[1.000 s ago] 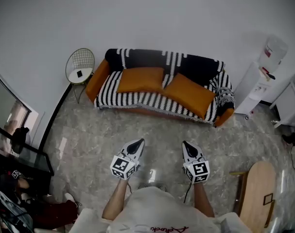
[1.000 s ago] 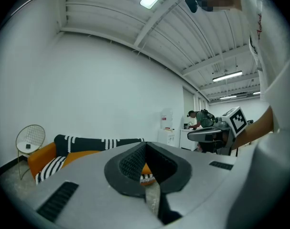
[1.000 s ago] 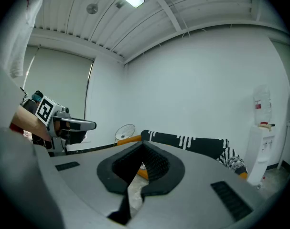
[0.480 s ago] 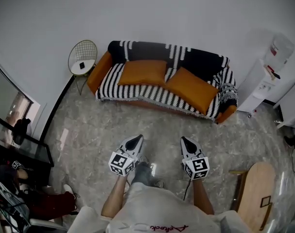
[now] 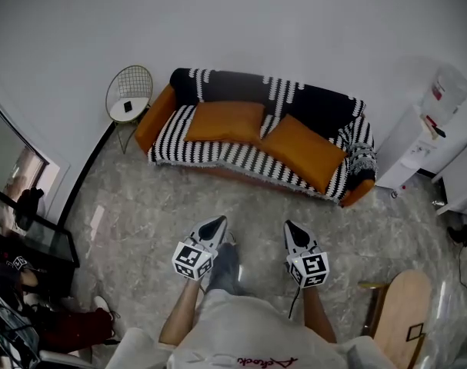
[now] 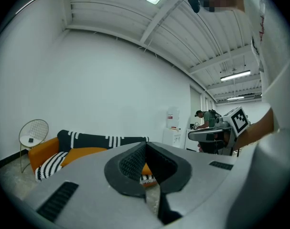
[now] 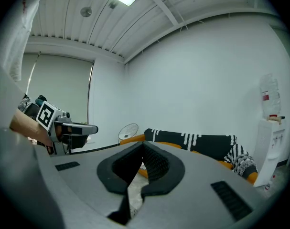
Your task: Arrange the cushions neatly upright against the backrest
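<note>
Two orange cushions lie flat on the seat of an orange sofa [image 5: 155,121] draped in a black-and-white striped throw. The left cushion [image 5: 224,122] sits near the seat's middle-left; the right cushion [image 5: 302,152] lies slanted toward the right arm. My left gripper [image 5: 218,224] and right gripper [image 5: 292,230] are held side by side over the floor, well short of the sofa, both shut and empty. In the left gripper view the sofa [image 6: 44,149] shows low at the left behind the shut left gripper [image 6: 145,146]. In the right gripper view the sofa [image 7: 209,143] stands beyond the right gripper [image 7: 143,147].
A round wire side table [image 5: 128,95] with a small dark object stands left of the sofa. A white water dispenser [image 5: 418,141] is at the right wall. A wooden board [image 5: 402,314] leans at the lower right. A black stand and clutter [image 5: 25,244] fill the lower left.
Both grippers, and the head view with them, have shifted a little across the floor; the sofa now sits slightly lower and further right in the frame. The cushions have not moved.
</note>
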`<state>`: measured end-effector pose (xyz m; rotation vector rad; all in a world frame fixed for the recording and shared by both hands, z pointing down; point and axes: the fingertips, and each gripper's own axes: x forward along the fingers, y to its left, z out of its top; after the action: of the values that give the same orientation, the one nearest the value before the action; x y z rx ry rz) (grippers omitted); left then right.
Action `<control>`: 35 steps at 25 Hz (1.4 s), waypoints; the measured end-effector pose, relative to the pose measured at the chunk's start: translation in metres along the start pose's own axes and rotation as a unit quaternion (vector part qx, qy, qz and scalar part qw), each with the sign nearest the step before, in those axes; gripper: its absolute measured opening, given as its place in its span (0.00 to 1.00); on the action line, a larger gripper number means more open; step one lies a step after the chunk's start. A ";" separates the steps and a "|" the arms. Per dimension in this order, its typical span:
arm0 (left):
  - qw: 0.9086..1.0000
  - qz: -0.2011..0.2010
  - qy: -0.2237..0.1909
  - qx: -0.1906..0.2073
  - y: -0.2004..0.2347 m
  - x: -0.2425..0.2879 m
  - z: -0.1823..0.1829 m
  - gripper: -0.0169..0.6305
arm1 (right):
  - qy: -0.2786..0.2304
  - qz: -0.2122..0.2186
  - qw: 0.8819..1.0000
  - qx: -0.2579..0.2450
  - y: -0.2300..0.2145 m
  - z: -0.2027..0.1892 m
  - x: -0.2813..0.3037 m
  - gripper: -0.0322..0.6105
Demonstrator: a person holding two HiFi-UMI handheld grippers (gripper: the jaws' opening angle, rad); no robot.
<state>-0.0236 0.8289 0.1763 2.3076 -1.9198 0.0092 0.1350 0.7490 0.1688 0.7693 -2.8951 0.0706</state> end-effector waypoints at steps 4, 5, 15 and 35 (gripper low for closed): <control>1.000 -0.003 -0.003 -0.003 0.025 0.027 0.001 0.07 | 0.002 0.002 1.000 -0.005 -0.014 0.002 0.034 0.09; 1.000 -0.004 -0.003 -0.005 0.032 0.035 0.001 0.07 | 0.003 0.002 1.000 -0.007 -0.018 0.003 0.043 0.09; 1.000 -0.019 -0.002 -0.021 0.125 0.116 0.017 0.07 | 0.017 -0.008 1.000 -0.016 -0.058 0.027 0.157 0.09; 0.998 -0.057 0.000 -0.037 0.275 0.185 0.039 0.07 | 0.053 -0.011 0.998 -0.043 -0.054 0.051 0.319 0.09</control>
<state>-0.2614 0.5957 0.1830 2.3643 -1.7547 -0.0712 -0.1186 0.5414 0.1675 0.7594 -2.7697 -0.0146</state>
